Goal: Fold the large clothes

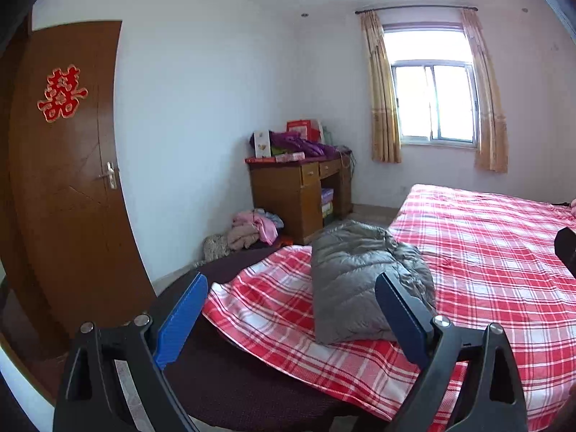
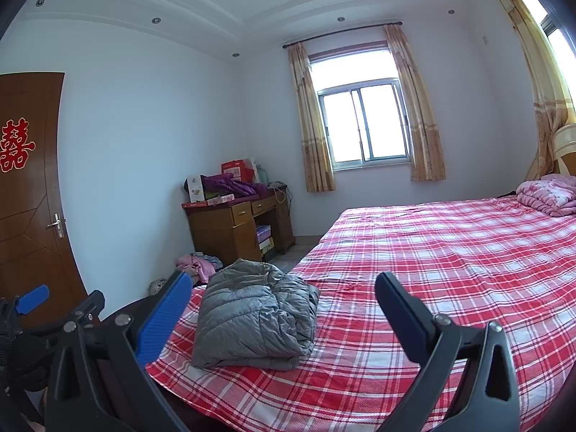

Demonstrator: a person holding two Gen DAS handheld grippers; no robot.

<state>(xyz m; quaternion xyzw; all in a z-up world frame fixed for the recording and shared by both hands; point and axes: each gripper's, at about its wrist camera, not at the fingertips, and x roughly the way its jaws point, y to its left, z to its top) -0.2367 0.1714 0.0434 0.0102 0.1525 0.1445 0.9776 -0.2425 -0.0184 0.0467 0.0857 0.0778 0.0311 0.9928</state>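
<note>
My left hand-held gripper (image 1: 291,293) and my right hand-held gripper (image 2: 284,297) both hang spread wide, holding nothing, apart from the cloth. Beyond them the grey padded jacket (image 2: 252,311) lies folded in a bundle at the bed (image 2: 450,252) corner. Farther off, a wooden desk (image 2: 234,232) stands beside the window (image 2: 363,124).

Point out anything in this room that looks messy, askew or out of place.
A heap of pink and beige clothes lies loose on the floor beside the wooden desk, whose top is piled with boxes and purple fabric. The grey padded jacket on the checked bed sheet sits folded, its right edge rumpled.
</note>
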